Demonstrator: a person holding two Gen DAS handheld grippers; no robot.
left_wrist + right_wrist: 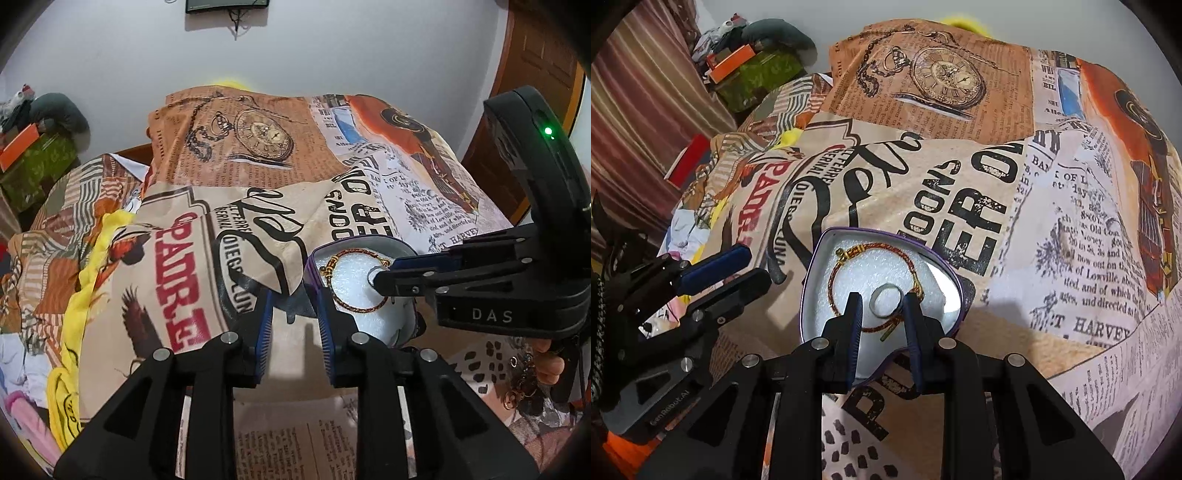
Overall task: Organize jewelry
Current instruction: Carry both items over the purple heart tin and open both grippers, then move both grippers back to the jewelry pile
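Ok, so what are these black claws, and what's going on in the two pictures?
No robot here: a person holds a two-finger tool in each hand, each carrying a camera looking along its fingers. One picture is from the left tool, open at the edge of the purple box; the other is from the right tool, whose fingers flank a silver ring. Whether it is gripped, I cannot tell. A red-gold bracelet lies on the box's white padding, on a newspaper-print cloth.

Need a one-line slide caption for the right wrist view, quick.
Right gripper open around a silver ring on white foam inside a purple-rimmed jewelry box, encircled by a red-gold bracelet.
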